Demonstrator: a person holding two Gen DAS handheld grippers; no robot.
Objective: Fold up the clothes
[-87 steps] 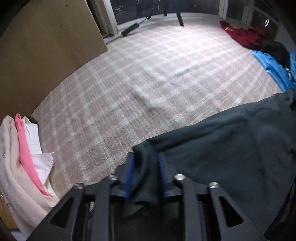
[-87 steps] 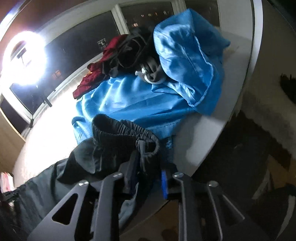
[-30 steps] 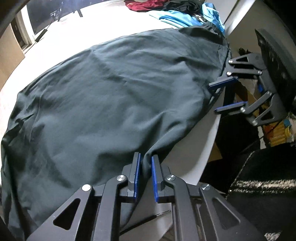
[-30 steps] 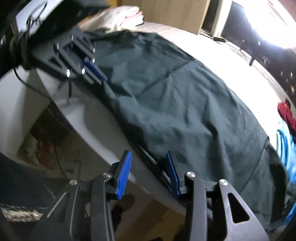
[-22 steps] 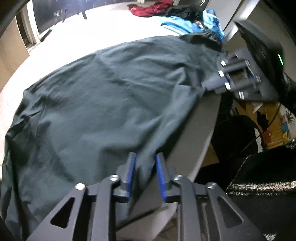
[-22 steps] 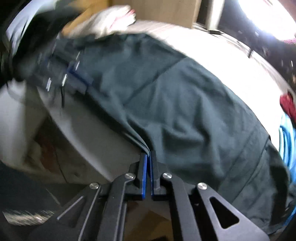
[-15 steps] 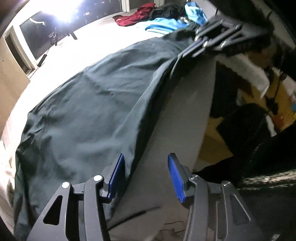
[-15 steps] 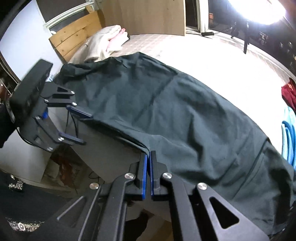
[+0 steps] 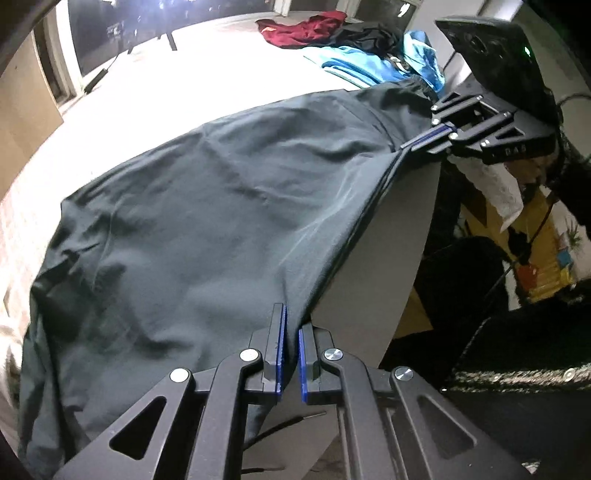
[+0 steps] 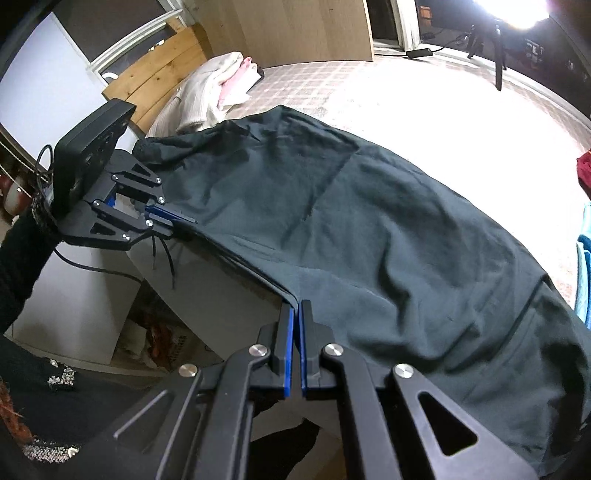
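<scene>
A pair of dark green trousers (image 9: 207, 206) lies spread flat across the checked surface, its near edge along the table's front edge. My left gripper (image 9: 291, 325) is shut on that near edge at the lower part of the left wrist view. My right gripper (image 10: 297, 314) is shut on the same edge further along; it also shows in the left wrist view (image 9: 424, 142) at the upper right. The left gripper shows in the right wrist view (image 10: 173, 219) at the left. The trousers (image 10: 369, 229) hang taut between the two.
Blue (image 9: 354, 68), black and red (image 9: 303, 27) clothes lie piled at the far right end. Folded cream and pink clothes (image 10: 218, 92) sit at the left end by a wooden board (image 10: 291, 29). The grey table front (image 9: 380, 258) drops to a dark floor.
My left gripper opened, moved along the edge and shut on the trousers' near edge again. My right gripper closed on the edge and stays shut. The edge is now pulled taut between them.
</scene>
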